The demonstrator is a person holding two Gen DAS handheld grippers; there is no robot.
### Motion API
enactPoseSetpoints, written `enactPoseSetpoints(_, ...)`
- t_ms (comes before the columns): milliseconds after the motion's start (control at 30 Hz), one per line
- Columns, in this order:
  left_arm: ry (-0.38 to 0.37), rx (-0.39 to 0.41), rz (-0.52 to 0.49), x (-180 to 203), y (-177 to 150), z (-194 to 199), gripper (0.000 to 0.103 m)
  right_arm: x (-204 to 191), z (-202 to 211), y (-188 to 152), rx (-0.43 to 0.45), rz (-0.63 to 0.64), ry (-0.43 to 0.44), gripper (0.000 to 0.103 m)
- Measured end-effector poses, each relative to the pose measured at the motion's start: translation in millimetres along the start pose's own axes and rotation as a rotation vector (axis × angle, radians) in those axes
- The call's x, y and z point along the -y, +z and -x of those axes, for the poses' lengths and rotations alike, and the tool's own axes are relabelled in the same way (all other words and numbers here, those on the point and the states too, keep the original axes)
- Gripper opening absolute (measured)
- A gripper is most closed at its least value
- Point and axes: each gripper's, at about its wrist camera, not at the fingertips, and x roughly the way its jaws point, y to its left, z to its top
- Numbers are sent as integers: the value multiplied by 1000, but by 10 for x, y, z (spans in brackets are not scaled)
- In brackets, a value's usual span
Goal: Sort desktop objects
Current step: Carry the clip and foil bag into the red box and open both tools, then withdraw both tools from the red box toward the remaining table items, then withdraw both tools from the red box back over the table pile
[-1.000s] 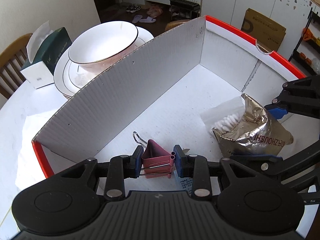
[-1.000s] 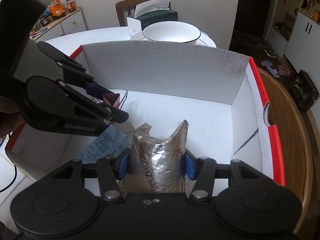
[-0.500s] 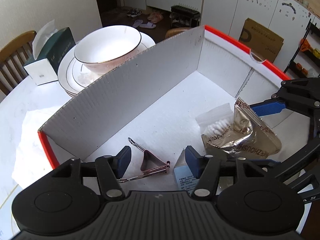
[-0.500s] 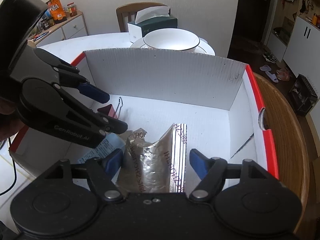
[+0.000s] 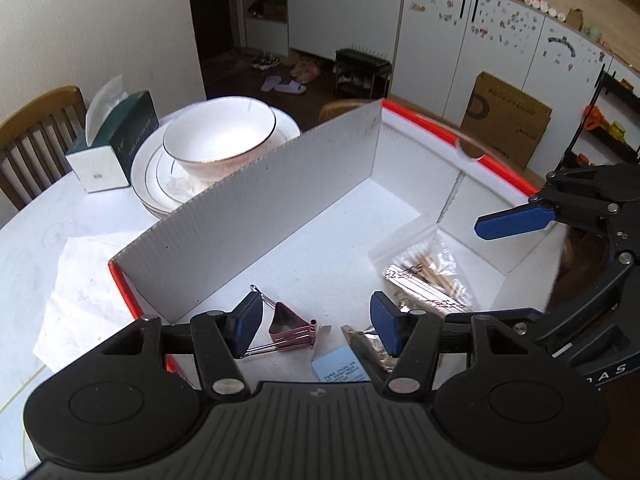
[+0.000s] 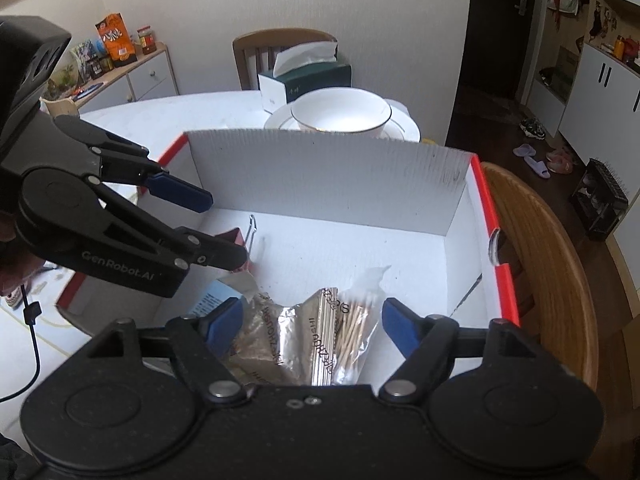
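Observation:
A white cardboard box with a red rim (image 5: 248,216) (image 6: 328,176) stands on the table. On its floor lie a pink binder clip (image 5: 290,326) (image 6: 236,238), a silver foil packet (image 6: 288,332) (image 5: 416,288), a clear bag of cotton swabs (image 6: 356,328) (image 5: 432,264) and a blue-labelled packet (image 5: 340,364) (image 6: 208,300). My left gripper (image 5: 316,322) is open above the clip and holds nothing. My right gripper (image 6: 312,326) is open above the foil packet and holds nothing.
Behind the box stand a white bowl on stacked plates (image 5: 218,136) (image 6: 340,112) and a green tissue box (image 5: 116,144) (image 6: 308,80). A wooden chair (image 6: 540,248) stands at the box's right side. A white cloth (image 5: 80,280) lies left of the box.
Both grippers opened and rose. The left let go of the pink clip, which now lies on the box floor. The right let go of the foil packet, which fell flat.

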Motion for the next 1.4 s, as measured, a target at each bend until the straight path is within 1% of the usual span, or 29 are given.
enactPoseSetpoints(267, -3, 57, 4, 24, -118, 320, 58, -113, 226, 12, 58, -11, 9, 79)
enactPoseSetpoints(600, -13, 112, 12, -72, -328, 667, 58, -353, 379, 14, 96, -38, -1, 82)
enactPoseSetpoints(767, -24, 140, 26, -147, -463, 882, 58, -504, 431, 16, 115, -56, -16, 84)
enactPoseSetpoints(933, -15, 167, 18, -202, -627, 1107, 58, -705, 482, 30, 135, -67, -23, 86)
enactPoseSetpoints(1033, -21, 182, 34, -282, -735, 1239, 58, -824, 508, 28, 145, -75, -24, 87)
enactPoseSetpoints(1133, -6, 200, 42, -343, -851, 1373, 65, -947, 527, 25, 152, -85, -22, 88)
enactPoseSetpoints(1333, 14, 226, 73, -488, -1074, 1601, 69, -1241, 562, 12, 163, -88, -12, 88)
enactPoseSetpoints(1400, 23, 239, 83, -548, -1165, 1681, 73, -1345, 572, 15, 169, -88, -10, 89)
